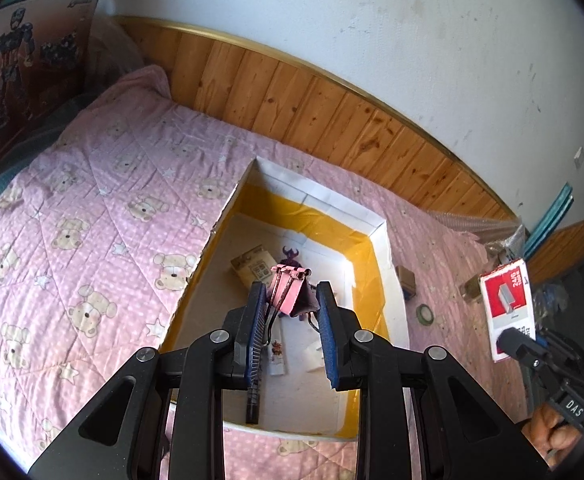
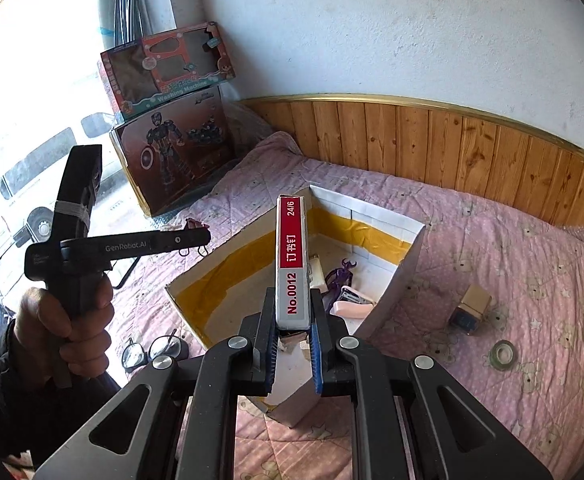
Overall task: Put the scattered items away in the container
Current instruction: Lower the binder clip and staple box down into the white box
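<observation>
My left hand-held gripper (image 1: 289, 300) is clamped on a pink binder clip (image 1: 289, 292), held above the open cardboard box (image 1: 380, 236) on the bed (image 1: 91, 184). My right hand-held gripper (image 2: 292, 316) is clamped on a red-and-white staple box (image 2: 292, 256) over the same box's near edge. A purple toy (image 2: 342, 276) lies inside; glasses (image 2: 151, 350) and a tape roll (image 2: 502, 354) lie outside on the quilt.

1. A pink metal binder clip (image 1: 289, 290) is held above the open cardboard box (image 1: 378, 236) with white rim and yellow-taped inner walls.
2. A red-and-white staple box (image 2: 292, 260) is gripped by its end, over the box's near wall.
3. A purple figure (image 2: 342, 276), a white stapler (image 2: 352, 303) and a printed card (image 1: 253, 266) lie inside.
</observation>
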Tool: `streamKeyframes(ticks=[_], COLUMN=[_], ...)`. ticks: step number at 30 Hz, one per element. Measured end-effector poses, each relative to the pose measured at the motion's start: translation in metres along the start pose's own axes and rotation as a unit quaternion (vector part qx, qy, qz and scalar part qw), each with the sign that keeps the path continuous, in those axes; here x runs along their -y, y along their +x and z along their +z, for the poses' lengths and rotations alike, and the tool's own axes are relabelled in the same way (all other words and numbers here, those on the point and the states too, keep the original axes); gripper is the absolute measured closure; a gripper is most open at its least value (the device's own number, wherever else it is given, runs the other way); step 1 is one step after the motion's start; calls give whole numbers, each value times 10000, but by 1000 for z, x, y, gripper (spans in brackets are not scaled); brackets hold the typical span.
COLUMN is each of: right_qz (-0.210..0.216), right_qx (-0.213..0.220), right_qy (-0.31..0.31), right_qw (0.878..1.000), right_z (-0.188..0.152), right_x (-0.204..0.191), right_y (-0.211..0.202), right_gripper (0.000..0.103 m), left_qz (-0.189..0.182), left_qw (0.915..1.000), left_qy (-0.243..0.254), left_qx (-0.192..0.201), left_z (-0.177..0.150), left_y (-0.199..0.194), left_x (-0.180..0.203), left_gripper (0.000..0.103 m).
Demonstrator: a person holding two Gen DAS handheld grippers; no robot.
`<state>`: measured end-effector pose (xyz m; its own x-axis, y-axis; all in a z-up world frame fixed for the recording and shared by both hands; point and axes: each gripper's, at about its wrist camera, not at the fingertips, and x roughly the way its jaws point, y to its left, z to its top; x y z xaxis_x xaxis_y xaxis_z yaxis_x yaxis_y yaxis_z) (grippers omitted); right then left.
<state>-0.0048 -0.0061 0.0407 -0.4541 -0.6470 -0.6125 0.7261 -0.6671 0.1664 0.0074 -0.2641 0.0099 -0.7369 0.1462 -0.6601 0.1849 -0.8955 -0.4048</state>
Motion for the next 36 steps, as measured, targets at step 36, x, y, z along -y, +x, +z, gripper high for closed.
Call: streamKeyframes(ticks=[36], right_qz=[-132], right_qx=[-1138], right_qy=[-666], right_qw=[9912], right_z=[76], right_x=[20], right_y=[118], right_gripper=[89], left_qz=[533], left_qw=[9905], left_qy=[543], left_qx=[-1150], left_z=[4], left_y=[79], left_x=[1], left_gripper=[77])
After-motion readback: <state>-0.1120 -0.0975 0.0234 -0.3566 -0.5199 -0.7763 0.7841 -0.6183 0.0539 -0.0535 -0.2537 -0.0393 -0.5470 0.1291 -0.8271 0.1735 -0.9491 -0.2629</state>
